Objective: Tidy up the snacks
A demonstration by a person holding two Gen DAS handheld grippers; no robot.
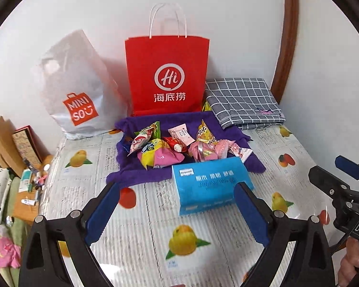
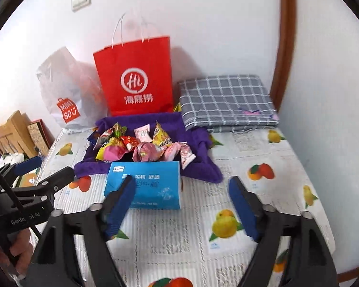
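Note:
Several wrapped snacks [image 1: 170, 147] [image 2: 141, 147] lie in a pile on a purple cloth [image 1: 136, 174] [image 2: 203, 169] on the table. A blue tissue pack [image 1: 210, 184] [image 2: 144, 186] lies in front of the pile. A red paper bag [image 1: 167, 76] [image 2: 135, 79] stands upright behind the cloth. My left gripper [image 1: 177, 191] is open and empty above the table, short of the tissue pack. My right gripper [image 2: 183, 186] is open and empty, to the right of the pack. Each gripper shows at the edge of the other's view.
A white Miniso bag [image 1: 76, 91] [image 2: 67, 95] leans on the wall at back left. A folded grey checked cloth [image 1: 244, 102] [image 2: 227, 100] lies at back right. The table has a fruit-print cover [image 1: 191, 239]. Clutter sits beyond the left edge [image 1: 16, 157].

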